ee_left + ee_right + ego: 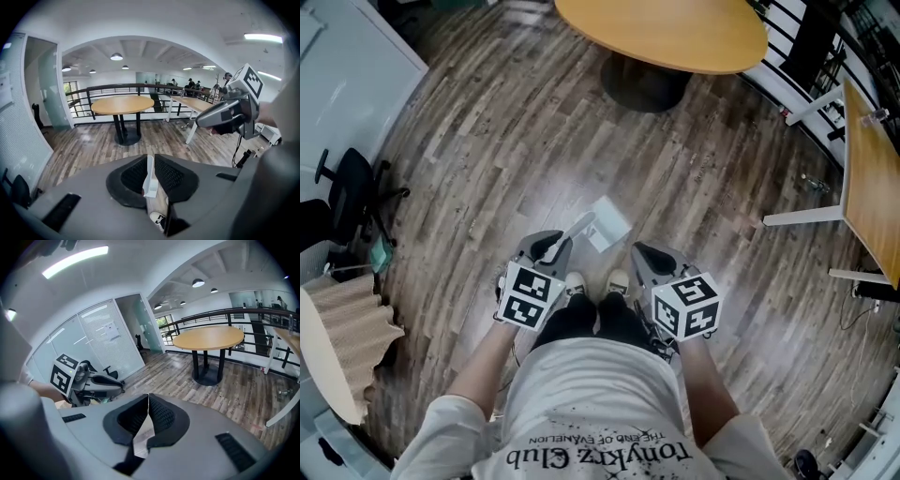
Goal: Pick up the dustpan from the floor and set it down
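While the person stands on the wooden floor (487,141), the left gripper (557,246) is clamped on the thin handle (150,174) of the white dustpan (607,225). The pan sits just ahead of their shoes (575,281) and seems clear of the boards, though that is hard to judge from above. Beside it, the right gripper (647,258) has its jaws pressed together on nothing.

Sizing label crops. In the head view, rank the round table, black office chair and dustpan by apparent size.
1. round table, largest, though the frame cuts it off
2. office chair
3. dustpan, smallest, even though it sits nearer the camera
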A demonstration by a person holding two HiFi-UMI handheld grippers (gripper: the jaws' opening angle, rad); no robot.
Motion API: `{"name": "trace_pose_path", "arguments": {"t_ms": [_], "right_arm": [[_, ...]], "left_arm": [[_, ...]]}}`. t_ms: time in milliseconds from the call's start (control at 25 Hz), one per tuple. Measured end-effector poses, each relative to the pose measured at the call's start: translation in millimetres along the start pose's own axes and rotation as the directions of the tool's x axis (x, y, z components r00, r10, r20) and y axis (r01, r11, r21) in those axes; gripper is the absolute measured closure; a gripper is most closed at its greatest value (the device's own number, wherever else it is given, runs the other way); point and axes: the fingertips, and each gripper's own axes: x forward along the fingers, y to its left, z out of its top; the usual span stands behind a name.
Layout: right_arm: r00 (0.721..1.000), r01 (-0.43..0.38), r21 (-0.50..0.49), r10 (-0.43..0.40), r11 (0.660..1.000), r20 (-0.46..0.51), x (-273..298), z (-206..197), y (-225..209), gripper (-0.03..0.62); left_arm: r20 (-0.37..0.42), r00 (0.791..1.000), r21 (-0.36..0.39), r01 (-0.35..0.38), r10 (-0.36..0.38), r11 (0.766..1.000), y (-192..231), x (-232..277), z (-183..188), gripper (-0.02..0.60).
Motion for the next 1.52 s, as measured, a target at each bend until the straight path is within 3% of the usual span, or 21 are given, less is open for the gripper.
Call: {"name": "trace_pose_path", "arguments": {"t_ms": [520,800,960,1160,1520], "right_arm": [[0.998,-0.016,-0.032,0.017,0.999,0.055,-7,14,30,0.569],[0.998,-0.010,-0.030,0.012,1.000,0.063,-14,12,33,0.569],[0.998,-0.003,-0.032,0.005,0.999,0.063,-16,10,30,0.569],[0.999,0.003,-0.102,0.002,0.995,0.044,-17,13,32,0.569],[0.998,0.004,-0.115,0.002,0.993,0.055,-19,26,22,0.569]], "left_arm": [[0.110,0.993,-0.087,-0.023,0.032,0.996,-11,-41,19,0.558],[0.093,0.993,-0.188,-0.059,0.078,0.980,-9,-50,13,0.558],[0.094,0.992,-0.165,-0.065,0.082,0.984,-8,-51,16,0.558],[0.096,0.992,-0.159,-0.066,0.082,0.985,-10,-52,20,0.558],[0.099,0.991,-0.155,-0.070,0.086,0.985,-12,-51,25,0.558]]}}
